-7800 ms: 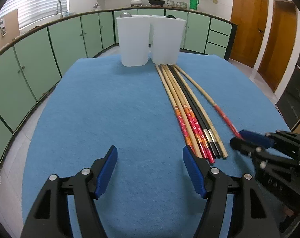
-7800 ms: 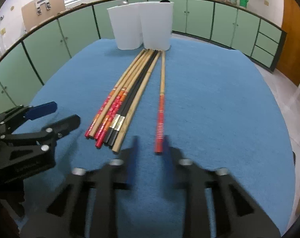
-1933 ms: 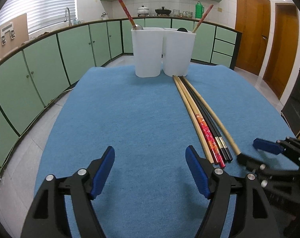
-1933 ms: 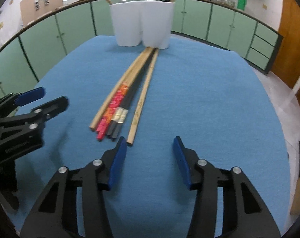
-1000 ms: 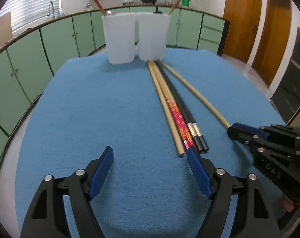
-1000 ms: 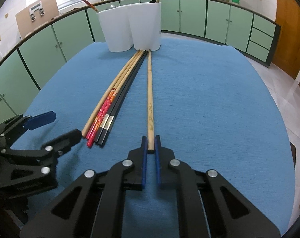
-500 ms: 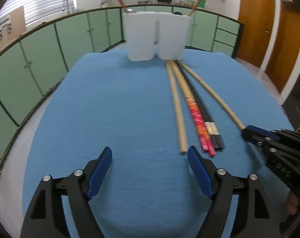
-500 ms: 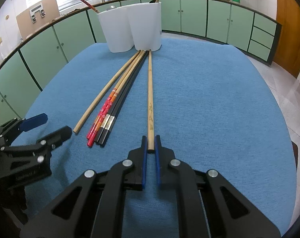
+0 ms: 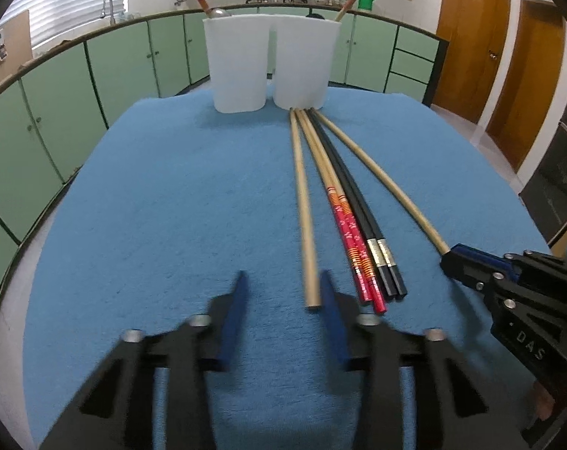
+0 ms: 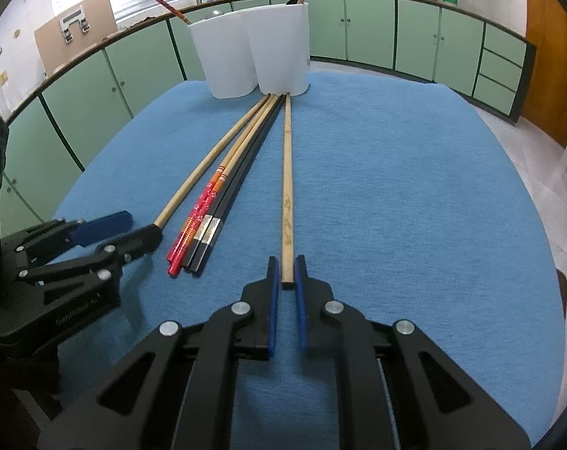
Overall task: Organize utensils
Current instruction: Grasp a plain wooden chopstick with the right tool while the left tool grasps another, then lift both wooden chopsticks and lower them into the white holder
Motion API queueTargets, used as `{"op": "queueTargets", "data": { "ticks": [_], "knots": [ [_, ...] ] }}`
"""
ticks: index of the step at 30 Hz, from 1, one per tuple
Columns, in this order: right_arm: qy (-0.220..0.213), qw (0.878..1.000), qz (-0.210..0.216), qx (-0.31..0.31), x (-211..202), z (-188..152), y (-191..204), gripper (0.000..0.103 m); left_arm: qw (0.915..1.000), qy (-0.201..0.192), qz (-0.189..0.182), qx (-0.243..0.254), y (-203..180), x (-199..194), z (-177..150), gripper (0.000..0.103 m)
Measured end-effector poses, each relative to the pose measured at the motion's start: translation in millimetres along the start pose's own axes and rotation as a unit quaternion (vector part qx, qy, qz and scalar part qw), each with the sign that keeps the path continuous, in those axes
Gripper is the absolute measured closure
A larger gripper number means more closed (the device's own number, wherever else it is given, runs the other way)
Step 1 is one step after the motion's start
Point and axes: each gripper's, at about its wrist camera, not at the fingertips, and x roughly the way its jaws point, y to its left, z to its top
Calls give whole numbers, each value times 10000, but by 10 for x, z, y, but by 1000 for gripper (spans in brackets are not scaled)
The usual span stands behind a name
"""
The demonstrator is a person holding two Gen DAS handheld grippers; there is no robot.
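Several chopsticks lie on the blue cloth, pointing at two white cups [image 9: 238, 63] [image 9: 304, 60]; a red-patterned chopstick stands in each cup. My left gripper [image 9: 282, 275] is closing, blurred. The near end of a plain wooden chopstick [image 9: 304, 202] lies between its jaws, close to the right finger [image 9: 330, 300], with a gap on the left. My right gripper [image 10: 286, 262] is shut on the near end of another plain chopstick [image 10: 287, 172]. Between these two lie a red-patterned pair [image 9: 347, 225] and a black pair [image 9: 362, 210]. The right wrist view shows the left gripper [image 10: 141, 225] low at left.
The blue cloth [image 9: 171, 206] covers a rounded table whose edge drops off at left and right. Green cabinets [image 9: 58, 86] ring the room behind it, and wooden doors [image 9: 467, 37] stand at the right. A metal spoon [image 9: 218, 11] sits in the left cup.
The left gripper's jaws have come much closer together around the near end of the leftmost plain chopstick. The right gripper stays shut on its chopstick and has not moved.
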Motion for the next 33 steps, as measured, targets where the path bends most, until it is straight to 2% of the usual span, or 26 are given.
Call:
{"op": "queueTargets", "data": {
  "ticks": [2,9,15,23,28,33],
  "knots": [
    [-2,10000,19,14,-3,1,-7,96,10000,1,-80,46,-15,7,6,97],
    [-59,10000,29,-30,-100,23,1,97,9998,-109,-102,104,-31,-95,26,97],
    [-479,9987,68,-137,-489,181,5,97,9983,-527,-52,242,16,-508,165,97],
    [-1165,9926,143,-309,-1093,605,-25,96,9913,-1284,-140,270,128,-1110,574,97],
    [-1414,9891,356,-218,-1320,960,-104,96,9871,-1556,-252,270,143,-1293,872,97],
    [-1560,9861,417,-385,-1438,1361,-57,96,9830,-1758,-409,329,144,-1425,1137,97]
  ]
}}
